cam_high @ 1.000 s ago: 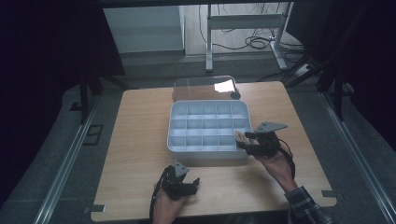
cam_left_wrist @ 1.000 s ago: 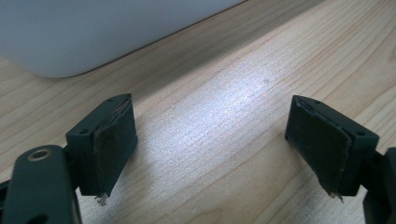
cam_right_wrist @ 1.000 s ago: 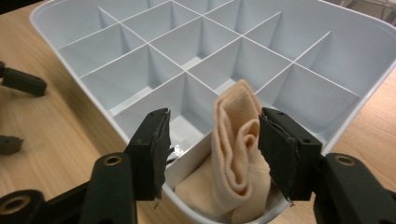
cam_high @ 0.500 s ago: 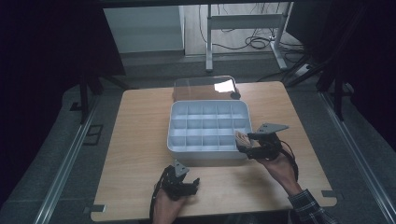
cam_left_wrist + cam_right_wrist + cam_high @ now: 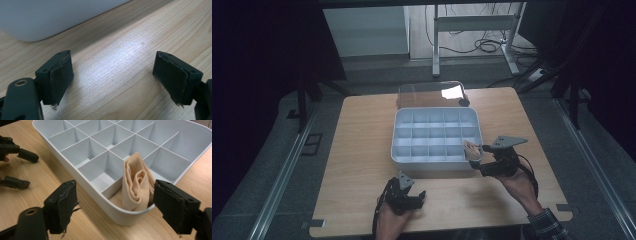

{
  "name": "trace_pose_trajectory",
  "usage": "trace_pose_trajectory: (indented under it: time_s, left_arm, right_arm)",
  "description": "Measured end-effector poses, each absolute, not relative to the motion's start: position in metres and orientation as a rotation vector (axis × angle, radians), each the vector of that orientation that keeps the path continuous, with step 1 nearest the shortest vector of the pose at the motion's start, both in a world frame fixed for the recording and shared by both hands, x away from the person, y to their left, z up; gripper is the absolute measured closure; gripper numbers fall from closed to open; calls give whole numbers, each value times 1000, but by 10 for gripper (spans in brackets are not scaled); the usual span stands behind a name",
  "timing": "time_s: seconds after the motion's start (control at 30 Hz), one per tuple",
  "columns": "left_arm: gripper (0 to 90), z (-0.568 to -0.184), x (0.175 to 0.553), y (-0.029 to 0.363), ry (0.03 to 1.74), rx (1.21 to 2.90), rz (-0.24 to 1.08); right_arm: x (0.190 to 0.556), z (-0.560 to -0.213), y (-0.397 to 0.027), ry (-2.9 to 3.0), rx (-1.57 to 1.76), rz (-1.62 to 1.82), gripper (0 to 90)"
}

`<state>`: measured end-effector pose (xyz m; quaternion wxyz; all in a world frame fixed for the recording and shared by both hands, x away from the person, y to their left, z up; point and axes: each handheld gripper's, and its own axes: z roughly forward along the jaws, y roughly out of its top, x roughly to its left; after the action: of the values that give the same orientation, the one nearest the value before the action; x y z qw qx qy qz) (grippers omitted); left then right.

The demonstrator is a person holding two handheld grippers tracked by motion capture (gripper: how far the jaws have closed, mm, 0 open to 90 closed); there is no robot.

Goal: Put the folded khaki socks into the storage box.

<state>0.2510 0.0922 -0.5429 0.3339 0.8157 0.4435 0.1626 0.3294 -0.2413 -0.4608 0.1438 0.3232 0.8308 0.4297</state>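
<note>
Right tongs (image 5: 113,205) just opened, jaws clear of folded cloth (image 5: 136,183) standing in tray's (image 5: 82,181) corner compartment; left tongs (image 5: 112,77) open over bare surface (image 5: 120,72).

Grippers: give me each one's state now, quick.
Left gripper: open, nothing between its jaws.
Right gripper: jaws just opened, not gripping; the folded cloth stands in the tray beyond them.

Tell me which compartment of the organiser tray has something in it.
The near right corner compartment of the tray, right beside the right hand-held gripper. It holds a folded beige cloth standing on end; the other compartments look empty.
</note>
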Motion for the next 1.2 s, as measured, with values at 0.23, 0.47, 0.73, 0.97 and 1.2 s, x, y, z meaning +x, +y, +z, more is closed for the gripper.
trace_pose_trajectory:
  time_s: [0.23, 0.47, 0.73, 0.97, 1.2]
  left_arm:
    - [164, -543, 251, 92, 1157, 2129, 426]
    - [163, -543, 251, 92, 1162, 2128, 427]
    - [162, -543, 251, 92, 1165, 2123, 428]
    - [162, -543, 251, 92, 1163, 2128, 427]
    - [163, -543, 251, 92, 1165, 2126, 426]
  right_arm:
    - [319, -461, -249, 2406, 919, 1209, 144]
    - [310, -461, -261, 2398, 923, 1183, 127]
    - [302, -467, -273, 2398, 940, 1167, 120]
    - [295, -478, -283, 2397, 973, 1155, 107]
    - [291, -490, -286, 2397, 981, 1142, 104]
